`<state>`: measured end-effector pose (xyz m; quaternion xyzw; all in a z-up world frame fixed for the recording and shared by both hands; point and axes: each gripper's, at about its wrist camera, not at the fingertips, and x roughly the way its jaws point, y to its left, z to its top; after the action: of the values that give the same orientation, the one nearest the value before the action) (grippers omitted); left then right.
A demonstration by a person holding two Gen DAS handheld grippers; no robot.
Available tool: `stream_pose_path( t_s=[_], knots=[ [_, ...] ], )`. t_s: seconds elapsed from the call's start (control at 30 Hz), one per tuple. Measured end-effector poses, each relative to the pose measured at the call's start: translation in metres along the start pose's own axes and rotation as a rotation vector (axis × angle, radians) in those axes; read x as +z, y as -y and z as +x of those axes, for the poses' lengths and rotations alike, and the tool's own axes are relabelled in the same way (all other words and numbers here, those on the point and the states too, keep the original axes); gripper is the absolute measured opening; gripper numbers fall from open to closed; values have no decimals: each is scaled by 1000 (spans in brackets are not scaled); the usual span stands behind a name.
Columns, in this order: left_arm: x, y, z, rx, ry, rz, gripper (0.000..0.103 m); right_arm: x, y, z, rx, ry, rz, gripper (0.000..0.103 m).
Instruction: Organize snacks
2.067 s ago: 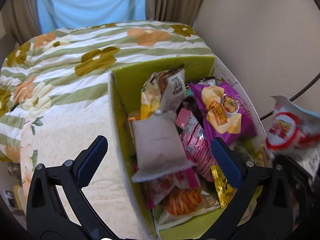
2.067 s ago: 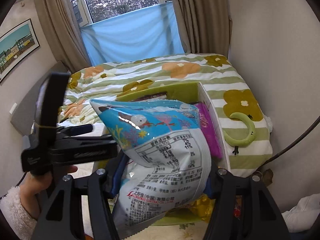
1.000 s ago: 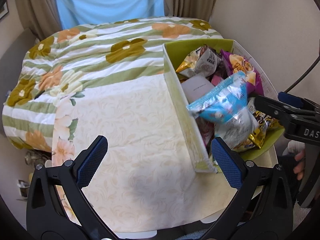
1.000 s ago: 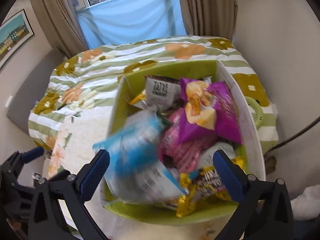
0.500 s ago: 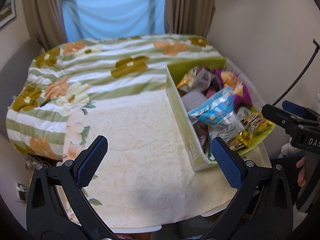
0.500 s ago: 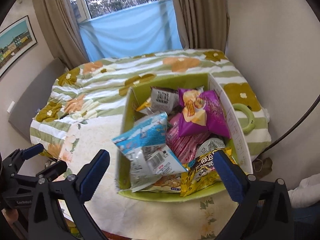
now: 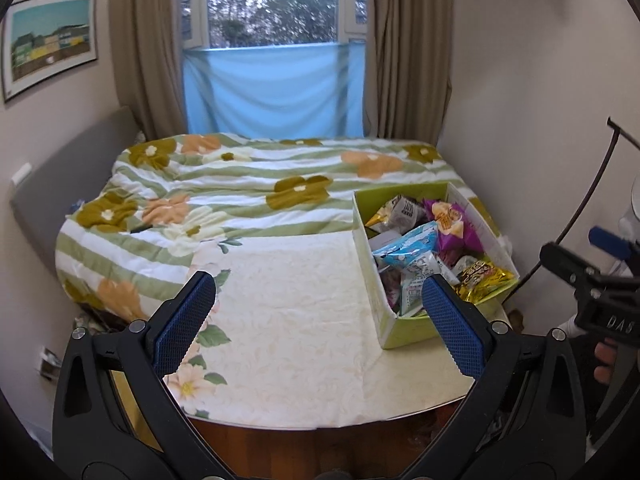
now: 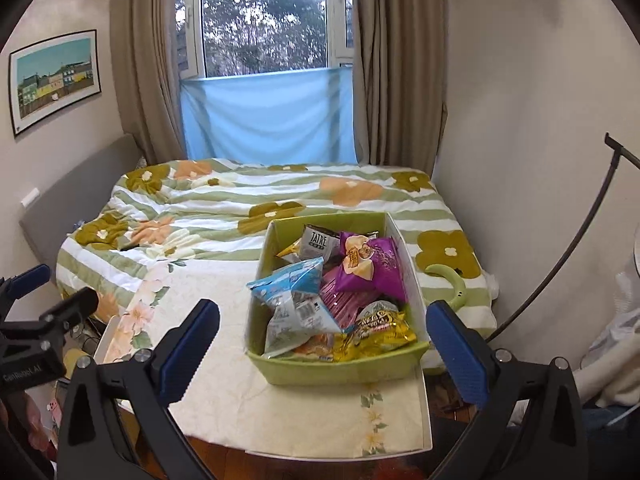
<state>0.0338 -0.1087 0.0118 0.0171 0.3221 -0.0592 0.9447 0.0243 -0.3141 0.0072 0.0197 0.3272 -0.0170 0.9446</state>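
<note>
Both grippers have pulled back from the green box (image 7: 404,322) since the blue snack bag (image 7: 408,246) dropped in. From the left wrist, the left gripper (image 7: 318,322) hangs wide and empty over the cloth-covered table (image 7: 288,320), the box at its right fingertip. From the right wrist, the right gripper (image 8: 322,346) is spread wide and empty before the box (image 8: 340,368), where the blue bag (image 8: 294,296) lies beside a purple bag (image 8: 370,266) and a yellow packet (image 8: 378,330).

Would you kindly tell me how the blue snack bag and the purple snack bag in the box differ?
The blue snack bag lies at the box's left side, crumpled, its white printed back showing. The purple snack bag lies farther back to the right, its picture side facing up. Both rest atop the other snacks, untouched by either tool.
</note>
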Motion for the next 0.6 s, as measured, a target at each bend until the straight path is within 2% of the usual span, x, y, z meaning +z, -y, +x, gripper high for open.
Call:
stream_pose_path(
  t_s=[0.2,0.6],
  knots=[
    [-13,-3,-23,17,35,-28,102,-7,-1,-14,10,9,-1,103],
    [-9,8,-27,-1,51,-18,102,-9,-2,-23,13,33,5,103]
  ],
)
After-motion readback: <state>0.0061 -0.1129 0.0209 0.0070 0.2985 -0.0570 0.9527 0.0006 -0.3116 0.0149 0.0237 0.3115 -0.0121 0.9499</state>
